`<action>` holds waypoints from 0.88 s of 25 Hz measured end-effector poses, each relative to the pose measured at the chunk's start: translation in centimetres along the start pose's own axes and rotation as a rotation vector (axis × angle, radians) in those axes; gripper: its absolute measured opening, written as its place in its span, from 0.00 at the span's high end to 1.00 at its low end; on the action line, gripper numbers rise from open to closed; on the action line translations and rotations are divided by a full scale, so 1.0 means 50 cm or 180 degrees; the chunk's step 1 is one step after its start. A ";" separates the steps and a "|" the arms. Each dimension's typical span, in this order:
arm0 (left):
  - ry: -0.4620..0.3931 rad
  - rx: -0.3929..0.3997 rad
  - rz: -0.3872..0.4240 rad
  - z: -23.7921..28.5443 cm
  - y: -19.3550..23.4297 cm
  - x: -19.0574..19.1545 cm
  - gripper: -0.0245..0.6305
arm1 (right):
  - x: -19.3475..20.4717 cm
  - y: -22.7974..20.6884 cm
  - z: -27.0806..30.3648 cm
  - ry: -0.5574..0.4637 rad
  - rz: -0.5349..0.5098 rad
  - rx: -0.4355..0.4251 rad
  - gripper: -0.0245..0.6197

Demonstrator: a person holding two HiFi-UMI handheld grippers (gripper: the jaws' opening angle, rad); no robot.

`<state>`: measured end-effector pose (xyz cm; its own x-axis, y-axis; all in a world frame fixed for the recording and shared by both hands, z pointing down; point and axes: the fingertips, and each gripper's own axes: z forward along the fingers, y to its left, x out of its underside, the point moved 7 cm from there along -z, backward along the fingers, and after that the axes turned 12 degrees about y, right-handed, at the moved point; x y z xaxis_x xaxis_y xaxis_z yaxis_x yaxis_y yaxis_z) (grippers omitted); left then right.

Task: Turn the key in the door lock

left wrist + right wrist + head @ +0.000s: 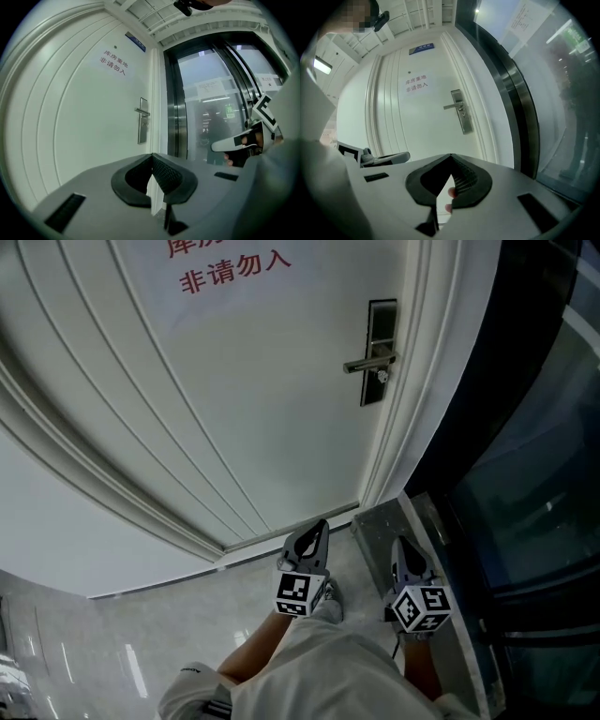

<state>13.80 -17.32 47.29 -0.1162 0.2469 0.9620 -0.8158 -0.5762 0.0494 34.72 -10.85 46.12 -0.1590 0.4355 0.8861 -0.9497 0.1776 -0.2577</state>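
A white door carries a steel lock plate with a lever handle. A small silvery piece sits just below the lever; it is too small to tell a key from the cylinder. Both grippers are low, well short of the lock, and point toward the door. My left gripper is shut with nothing in it. My right gripper is beside it on the right, also shut and empty. The plate shows ahead in the left gripper view and in the right gripper view.
A dark-framed glass wall runs along the right of the door frame. Red characters are printed on the door, and a blue plate hangs above it. A glossy pale floor lies below.
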 end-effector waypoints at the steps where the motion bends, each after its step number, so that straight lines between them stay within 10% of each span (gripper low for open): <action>1: 0.0019 0.0028 0.0024 0.024 0.000 -0.005 0.95 | -0.012 -0.012 0.014 -0.0020 0.0031 0.0007 0.98; 22: 0.0040 0.0186 0.0246 0.377 0.091 -0.127 0.95 | -0.175 -0.169 0.265 0.0018 -0.0050 0.0133 0.98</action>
<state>21.48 -36.19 46.45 -0.1849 0.2097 0.9601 -0.7697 -0.6384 -0.0088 40.58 -27.85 45.64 -0.1424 0.4380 0.8876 -0.9625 0.1477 -0.2273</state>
